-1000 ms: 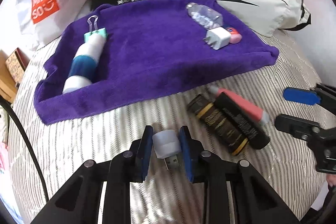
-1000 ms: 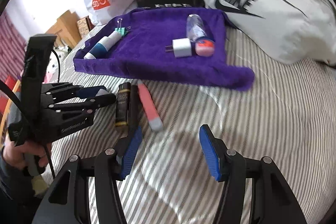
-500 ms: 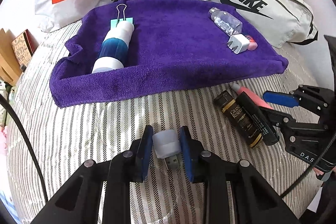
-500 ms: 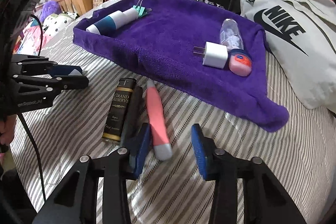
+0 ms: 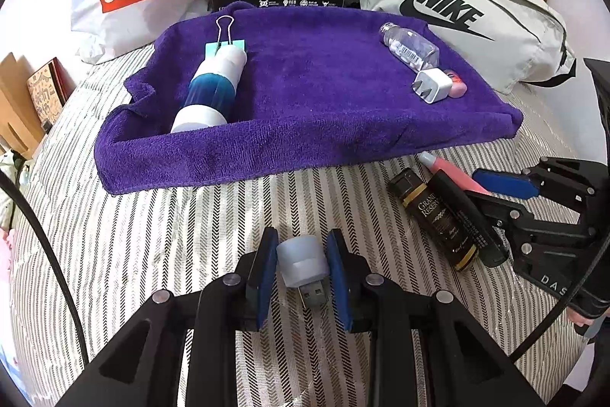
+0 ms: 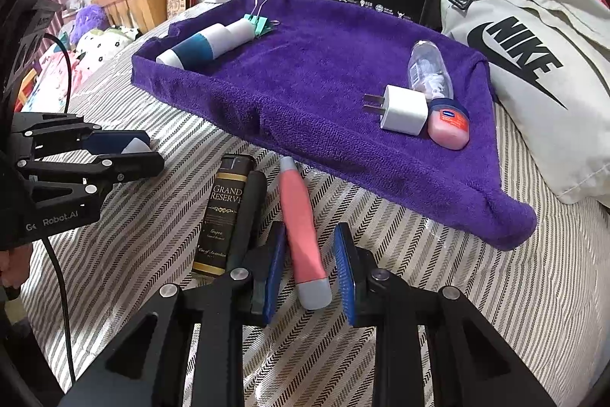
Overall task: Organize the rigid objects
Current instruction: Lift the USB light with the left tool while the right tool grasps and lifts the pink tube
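Left wrist view: my left gripper [image 5: 301, 264] is clenched on a small white USB night light [image 5: 303, 260], both blue pads pressed against its sides, with the metal plug pointing back toward the camera. It hangs over the striped bedcover [image 5: 152, 235], short of the purple towel [image 5: 324, 94].

On the towel I see a white and blue tube [image 5: 211, 90] lying beside a teal binder clip [image 5: 225, 42] on the left. On the right lie a clear bottle [image 5: 410, 45], a white charger plug [image 5: 432, 86] and a pink tin [image 5: 455, 87], close together.

Right wrist view: my right gripper [image 6: 310, 273] straddles a pink pen-shaped item [image 6: 301, 231] on the bedcover, and its jaws are closing. The left pad is against the item; a gap shows at the right pad, so no grasp is made. Just left of it lie a slim black tube [image 6: 249, 212] and a black bottle labelled Grand Reserve [image 6: 223, 212], touching each other.
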`<state>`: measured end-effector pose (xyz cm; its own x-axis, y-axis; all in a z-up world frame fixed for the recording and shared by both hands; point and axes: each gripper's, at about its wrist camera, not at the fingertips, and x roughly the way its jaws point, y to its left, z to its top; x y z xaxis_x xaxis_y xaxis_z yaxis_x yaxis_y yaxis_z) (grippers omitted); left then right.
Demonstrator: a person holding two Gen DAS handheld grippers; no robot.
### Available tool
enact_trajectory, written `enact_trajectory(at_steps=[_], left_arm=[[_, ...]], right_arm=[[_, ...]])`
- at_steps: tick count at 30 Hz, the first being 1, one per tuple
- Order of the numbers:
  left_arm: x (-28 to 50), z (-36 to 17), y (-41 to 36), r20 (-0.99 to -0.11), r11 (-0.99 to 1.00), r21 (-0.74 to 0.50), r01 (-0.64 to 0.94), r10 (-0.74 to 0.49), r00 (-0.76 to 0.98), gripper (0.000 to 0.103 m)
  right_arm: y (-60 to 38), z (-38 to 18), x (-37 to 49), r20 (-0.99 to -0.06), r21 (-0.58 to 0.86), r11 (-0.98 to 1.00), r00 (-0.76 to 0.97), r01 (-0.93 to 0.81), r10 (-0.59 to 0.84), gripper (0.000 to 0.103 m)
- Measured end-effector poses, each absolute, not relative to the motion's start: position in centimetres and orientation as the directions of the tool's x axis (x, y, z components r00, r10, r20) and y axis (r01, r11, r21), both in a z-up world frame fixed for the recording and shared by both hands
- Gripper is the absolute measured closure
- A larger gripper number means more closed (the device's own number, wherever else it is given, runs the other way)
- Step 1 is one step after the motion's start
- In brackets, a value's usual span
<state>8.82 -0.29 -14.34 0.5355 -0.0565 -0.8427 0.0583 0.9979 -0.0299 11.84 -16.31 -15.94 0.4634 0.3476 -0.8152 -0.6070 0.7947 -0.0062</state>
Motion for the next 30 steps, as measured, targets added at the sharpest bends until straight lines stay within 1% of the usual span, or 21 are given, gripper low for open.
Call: enact_trajectory(at_steps=[1, 2, 3, 5, 8, 11, 14, 18, 24, 28, 30], left_arm=[[8.8, -14.3, -0.3, -0.842, 0.998, -0.029, 0.064, -0.058, 0.537, 0.077], [8.7, -14.3, -0.3, -0.841, 0.997, -0.028, 0.071, -0.062, 0.538, 0.077], [8.7, -14.3, -0.2, -0.841, 0.997, -0.029, 0.076, -0.065, 0.537, 0.078], [8.8, -14.2, 0.0, -0.843, 0.995, -0.046, 0.085, -0.084, 0.531, 0.078], [8.6, -13.9, 1.2, -0.85, 0.995, -0.074, 0.072, -0.1, 0.518, 0.078], [8.1, -14.1, 2.0, -0.853, 0.997, -0.037, 0.06, -0.063, 0.519, 0.078], [8.0, -14.1, 2.1, -0.849, 0.997, -0.042, 0.061, -0.068, 0.524, 0.077], [8.1, -14.3, 1.7, -0.845, 0.998, -0.011, 0.066, -0.044, 0.532, 0.077], [8.0, -14.3, 2.6, -0.839, 0.994, -0.086, 0.063, -0.106, 0.534, 0.078], [7.9, -14.0, 3.5, -0.841, 0.986, -0.156, 0.052, -0.16, 0.516, 0.078], [7.7, -13.8, 3.5, -0.841, 0.987, -0.154, 0.049, -0.157, 0.518, 0.078]], right_arm=[[-16.2, -15.9, 11.8, -0.813, -0.016, 0.792, 0.468, -0.611, 0.345, 0.076], [-16.2, -15.9, 11.7, -0.812, -0.009, 0.789, 0.465, -0.614, 0.353, 0.083], [-16.2, -15.9, 11.7, -0.811, 0.005, 0.789, 0.459, -0.614, 0.362, 0.086], [-15.9, -15.9, 11.6, -0.816, -0.012, 0.785, 0.46, -0.62, 0.351, 0.088], [-16.0, -15.5, 11.7, -0.836, -0.004, 0.79, 0.435, -0.613, 0.334, 0.088], [-17.6, -14.8, 11.2, -0.844, 0.03, 0.828, 0.429, -0.56, 0.321, 0.088], [-19.6, -14.2, 10.4, -0.844, 0.023, 0.865, 0.455, -0.5, 0.285, 0.088], [-21.6, -15.2, 10.4, -0.865, 0.033, 0.912, 0.446, -0.408, 0.231, 0.088], [-21.8, -16.0, 9.9, -0.851, 0.012, 0.924, 0.482, -0.383, 0.211, 0.088], [-22.4, -15.9, 10.2, -0.856, 0.051, 0.923, 0.459, -0.382, 0.238, 0.087], [-22.7, -15.5, 10.4, -0.852, 0.102, 0.917, 0.443, -0.385, 0.281, 0.088]])
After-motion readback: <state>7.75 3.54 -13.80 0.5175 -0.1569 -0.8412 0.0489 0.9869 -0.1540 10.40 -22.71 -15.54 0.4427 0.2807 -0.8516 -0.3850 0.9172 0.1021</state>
